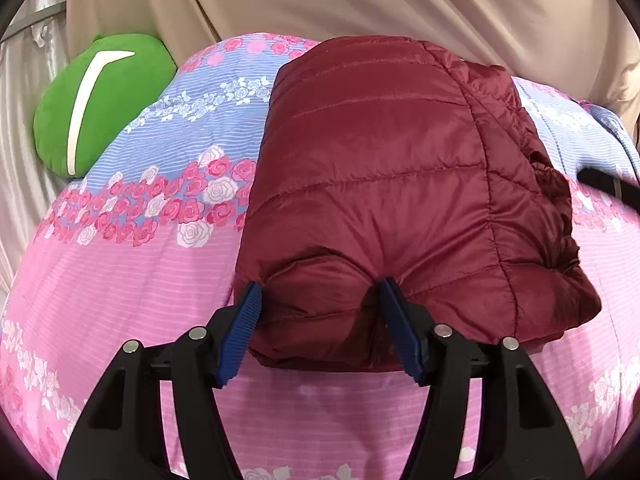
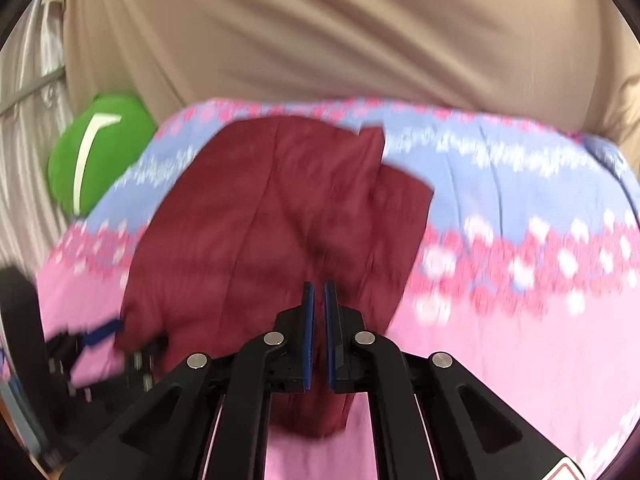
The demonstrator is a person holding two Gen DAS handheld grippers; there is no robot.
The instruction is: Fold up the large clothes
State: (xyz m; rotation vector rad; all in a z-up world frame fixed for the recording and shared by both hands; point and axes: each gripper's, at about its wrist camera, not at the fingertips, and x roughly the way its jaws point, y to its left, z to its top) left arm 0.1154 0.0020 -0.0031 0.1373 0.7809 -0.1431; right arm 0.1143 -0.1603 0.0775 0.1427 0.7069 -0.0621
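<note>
A dark red quilted puffer jacket (image 1: 380, 200) lies folded into a thick block on the floral bed cover (image 1: 120, 280). My left gripper (image 1: 318, 292) is open, and its blue pads (image 1: 240, 332) straddle the jacket's near edge, pressing into the padding. In the blurred right wrist view the jacket (image 2: 260, 240) lies just ahead. My right gripper (image 2: 319, 292) has its pads nearly together, with a thin fold of the red jacket between them. The left gripper also shows at the lower left of the right wrist view (image 2: 100, 334).
A green cushion (image 1: 100, 100) with a white stripe lies at the bed's far left corner. A beige curtain (image 1: 360, 0) hangs behind the bed. The pink and blue floral cover spreads to the left and right of the jacket.
</note>
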